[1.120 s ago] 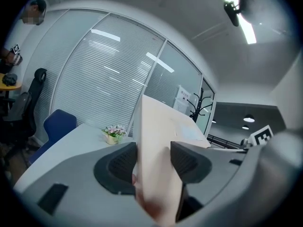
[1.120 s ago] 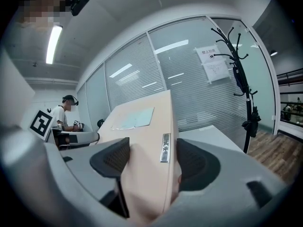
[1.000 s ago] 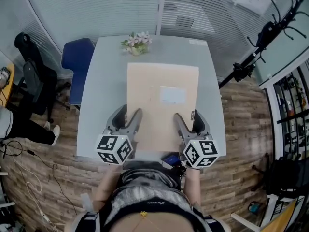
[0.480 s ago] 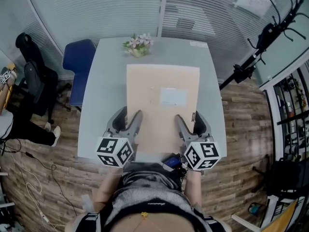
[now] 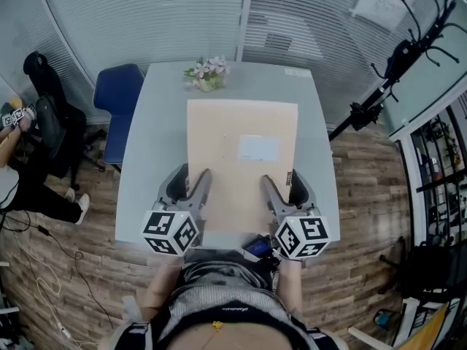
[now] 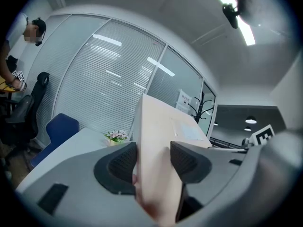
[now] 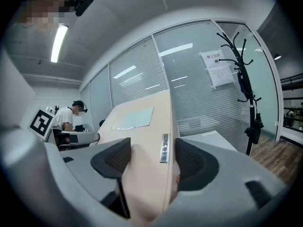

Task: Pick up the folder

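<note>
The tan folder (image 5: 241,152) lies flat in the middle of the grey bench (image 5: 157,122). Its near edge sits between the jaws of both tools. The left hand-held gripper (image 5: 193,173) pinches the folder's near left corner, with both pads on it. The right hand-held gripper (image 5: 281,178) has the near right corner between its jaws, and they are closing on it. Small flowers (image 5: 206,71) stand at the far edge.

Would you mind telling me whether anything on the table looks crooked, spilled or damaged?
Nothing stands out. The folder lies square on the table, its edges in line with the table's, with no bend or tear showing. The flowers sit at the far edge, and nothing is spilled round them.
</note>
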`<state>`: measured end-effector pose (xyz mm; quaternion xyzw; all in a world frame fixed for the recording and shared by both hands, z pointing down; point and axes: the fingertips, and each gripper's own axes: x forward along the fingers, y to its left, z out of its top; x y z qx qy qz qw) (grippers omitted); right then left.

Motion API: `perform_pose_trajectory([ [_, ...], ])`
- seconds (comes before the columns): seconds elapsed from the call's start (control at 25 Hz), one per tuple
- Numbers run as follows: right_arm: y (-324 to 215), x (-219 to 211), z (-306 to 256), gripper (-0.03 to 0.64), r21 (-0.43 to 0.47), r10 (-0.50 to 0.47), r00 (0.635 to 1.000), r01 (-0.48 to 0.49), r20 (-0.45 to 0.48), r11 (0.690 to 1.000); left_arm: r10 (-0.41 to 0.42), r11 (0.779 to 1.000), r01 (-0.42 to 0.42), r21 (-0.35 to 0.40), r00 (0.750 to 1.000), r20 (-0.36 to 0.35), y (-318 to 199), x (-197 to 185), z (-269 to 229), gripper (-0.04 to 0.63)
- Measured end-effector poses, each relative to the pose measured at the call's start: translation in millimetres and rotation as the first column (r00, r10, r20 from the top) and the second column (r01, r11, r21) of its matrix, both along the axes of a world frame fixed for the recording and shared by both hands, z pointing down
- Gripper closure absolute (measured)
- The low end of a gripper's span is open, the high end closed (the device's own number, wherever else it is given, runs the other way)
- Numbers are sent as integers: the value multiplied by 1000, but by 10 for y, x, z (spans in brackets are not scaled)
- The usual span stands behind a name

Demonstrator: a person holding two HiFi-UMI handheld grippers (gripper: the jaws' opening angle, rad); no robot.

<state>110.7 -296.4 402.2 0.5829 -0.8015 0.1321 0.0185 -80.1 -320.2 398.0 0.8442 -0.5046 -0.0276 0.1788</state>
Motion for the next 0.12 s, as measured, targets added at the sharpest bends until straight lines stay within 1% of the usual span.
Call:
perform_pose_trajectory([
  [0.12, -10, 12, -29, 319, 6, 4, 1000, -4, 3, 1000, -3, 1000, 3, 8, 1000, -2, -18, 9, -30, 374],
])
